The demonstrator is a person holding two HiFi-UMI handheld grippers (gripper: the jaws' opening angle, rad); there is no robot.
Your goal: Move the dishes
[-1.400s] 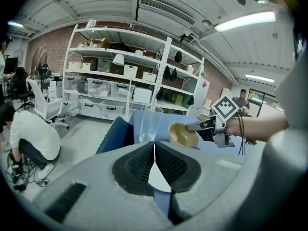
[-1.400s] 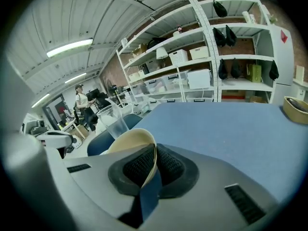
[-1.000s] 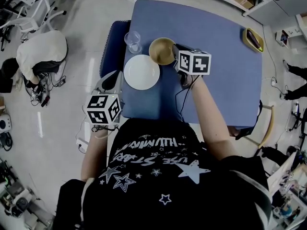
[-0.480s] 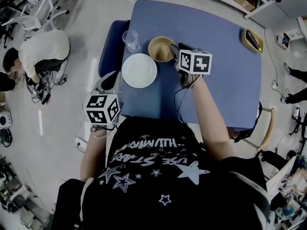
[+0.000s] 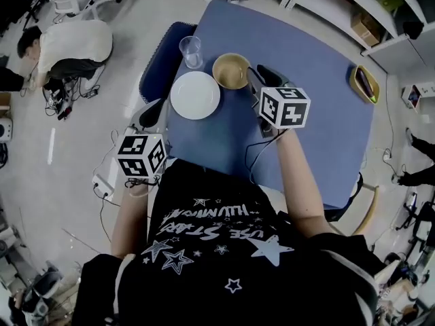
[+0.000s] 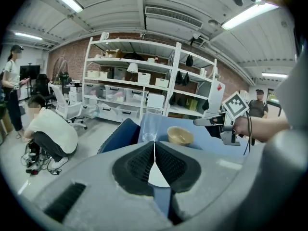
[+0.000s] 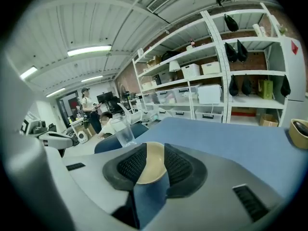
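On the blue table a white plate lies near the left edge. A tan bowl stands just right of it and a clear glass behind it. My right gripper hovers just right of the bowl. Its jaws have just been opening and stand open; the bowl shows in the gap beyond the fingertips, with nothing pressed. My left gripper is off the table's left near corner, tips met, holding nothing, and points toward the plate, glass and bowl.
A yellow-green tray sits at the table's far right corner. A blue chair stands against the left side and a wooden chair at the right. A person crouches on the floor at the left.
The right gripper, which was at the bowl's right rim, has let go and drawn up and back a little. The bowl, plate and glass stay where they were.
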